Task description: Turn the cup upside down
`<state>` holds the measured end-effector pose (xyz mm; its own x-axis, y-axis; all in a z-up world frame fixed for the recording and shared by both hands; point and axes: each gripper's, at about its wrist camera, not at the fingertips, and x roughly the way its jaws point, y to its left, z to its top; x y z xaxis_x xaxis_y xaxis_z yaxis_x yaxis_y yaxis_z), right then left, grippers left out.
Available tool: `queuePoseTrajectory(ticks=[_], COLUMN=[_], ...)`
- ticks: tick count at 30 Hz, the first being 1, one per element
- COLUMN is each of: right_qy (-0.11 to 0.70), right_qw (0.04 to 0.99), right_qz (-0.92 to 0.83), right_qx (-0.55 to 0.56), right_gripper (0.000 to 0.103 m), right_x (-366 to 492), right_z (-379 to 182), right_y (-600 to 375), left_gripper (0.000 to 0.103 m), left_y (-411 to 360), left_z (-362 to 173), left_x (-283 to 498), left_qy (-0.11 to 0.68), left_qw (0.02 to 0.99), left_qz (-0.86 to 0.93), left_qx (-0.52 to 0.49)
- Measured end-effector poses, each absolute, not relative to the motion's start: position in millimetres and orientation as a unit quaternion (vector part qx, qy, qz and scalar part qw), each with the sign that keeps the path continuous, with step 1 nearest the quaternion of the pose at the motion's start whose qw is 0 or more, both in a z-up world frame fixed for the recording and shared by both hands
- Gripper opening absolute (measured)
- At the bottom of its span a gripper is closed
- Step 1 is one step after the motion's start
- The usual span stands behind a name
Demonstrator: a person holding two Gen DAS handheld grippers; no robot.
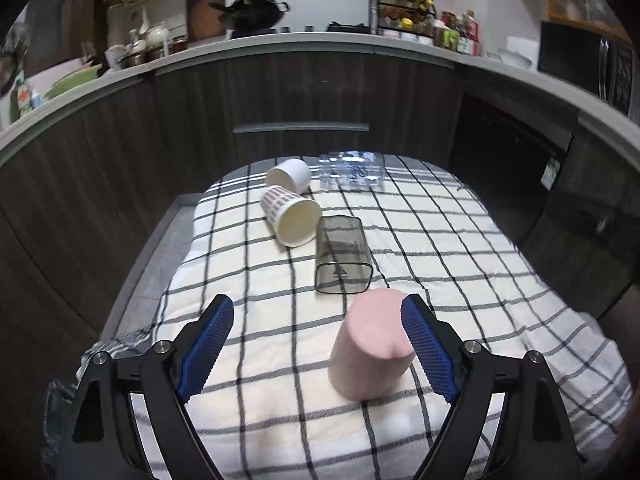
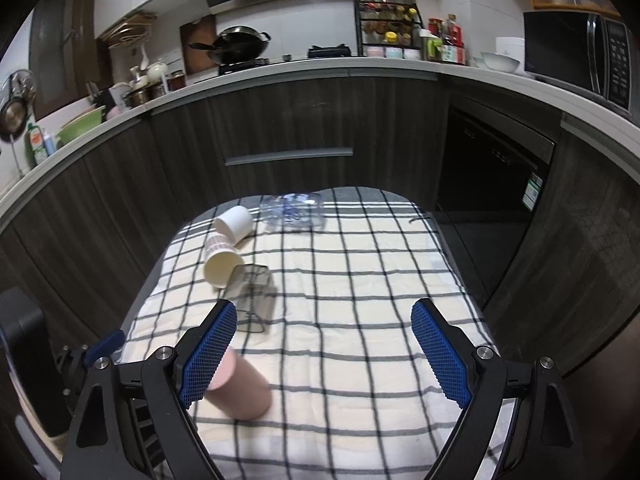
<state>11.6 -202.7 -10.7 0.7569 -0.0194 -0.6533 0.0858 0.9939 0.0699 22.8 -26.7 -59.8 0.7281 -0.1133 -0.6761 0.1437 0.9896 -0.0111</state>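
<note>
A pink cup (image 1: 370,346) stands upside down on the checked cloth, its flat base up. It sits between my left gripper's (image 1: 318,320) open blue fingers, close to the right finger (image 1: 426,346), not gripped. In the right wrist view the pink cup (image 2: 240,388) stands at lower left, partly behind the left finger (image 2: 208,354) of my right gripper (image 2: 324,322), which is open and empty. A smoky clear square cup (image 1: 340,254) lies on its side mid-table. Two white cups (image 1: 290,220) (image 1: 289,174) lie on their sides beyond it.
A clear plastic container (image 1: 351,170) lies at the table's far end. The checked cloth (image 1: 440,240) covers the table; a grey table edge (image 1: 160,248) shows on the left. Dark cabinets (image 1: 300,100) and a cluttered counter stand behind.
</note>
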Motion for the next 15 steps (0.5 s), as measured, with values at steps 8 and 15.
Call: queuePoseTrajectory(ticks=[8, 15], right_qy=[0.347, 0.331], right_qw=[0.936, 0.943], right_qz=[-0.020, -0.020], right_qx=[0.046, 0.030], right_gripper=[0.089, 0.089], right_x=[-2, -14], right_z=[0, 12], right_y=[-179, -166], left_gripper=[0.088, 0.089], left_y=[13, 24], left_z=[-39, -23], left_x=[10, -8], left_qy=[0.381, 0.372], left_qw=[0.924, 0.928], left_qz=[-0.016, -0.001], left_qx=[-0.023, -0.031])
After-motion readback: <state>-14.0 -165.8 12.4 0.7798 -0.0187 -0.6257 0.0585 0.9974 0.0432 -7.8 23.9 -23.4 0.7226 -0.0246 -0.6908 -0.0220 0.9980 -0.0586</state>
